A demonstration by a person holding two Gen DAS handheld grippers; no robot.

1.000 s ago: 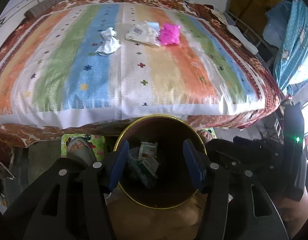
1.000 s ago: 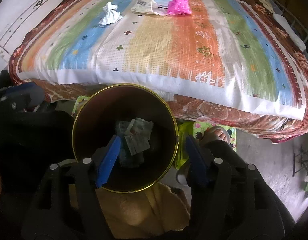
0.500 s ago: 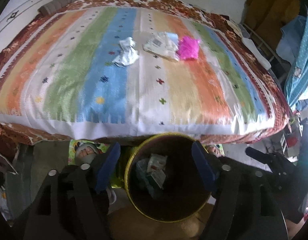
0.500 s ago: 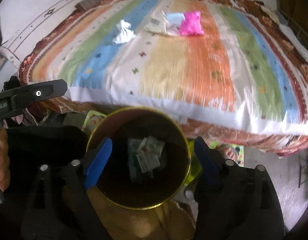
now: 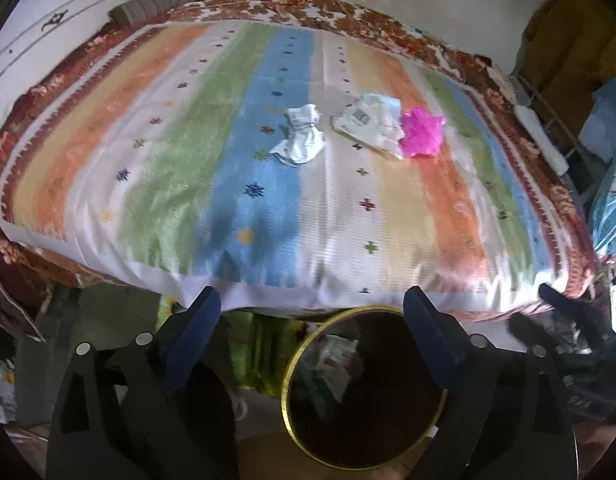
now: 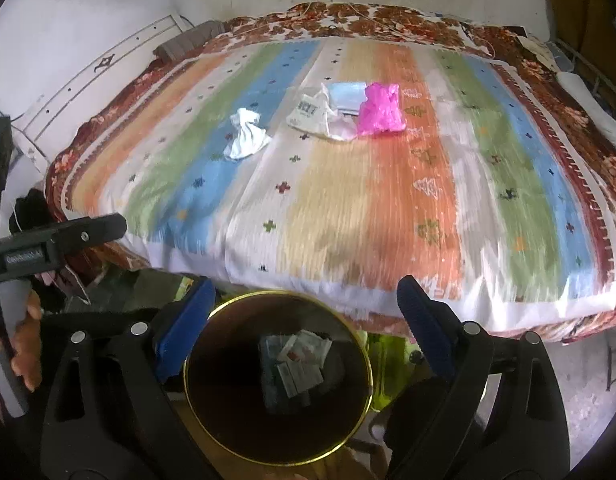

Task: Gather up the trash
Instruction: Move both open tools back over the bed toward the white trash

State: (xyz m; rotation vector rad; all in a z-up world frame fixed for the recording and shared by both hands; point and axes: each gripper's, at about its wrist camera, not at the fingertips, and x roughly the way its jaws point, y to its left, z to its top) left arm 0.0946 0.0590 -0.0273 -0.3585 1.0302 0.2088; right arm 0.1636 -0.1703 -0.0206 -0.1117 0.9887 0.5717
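Trash bin (image 6: 277,384) stands upright, mouth up, at the bed's (image 6: 348,208) near edge. Left gripper (image 5: 312,340) and right gripper (image 6: 305,320) hover above it, jaws spread, empty, aimed toward the crumpled paper (image 5: 301,140).

No legible text. White wrapper (image 5: 367,120) on the bed carries a printed barcode-like label (characters too blurred); the left gripper (image 6: 55,246) body bears a small unreadable label.

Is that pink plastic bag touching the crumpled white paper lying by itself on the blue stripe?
Apart. The right wrist view shows the pink plastic bag and the crumpled white paper separated by bare striped blanket and another pile of wrappers.
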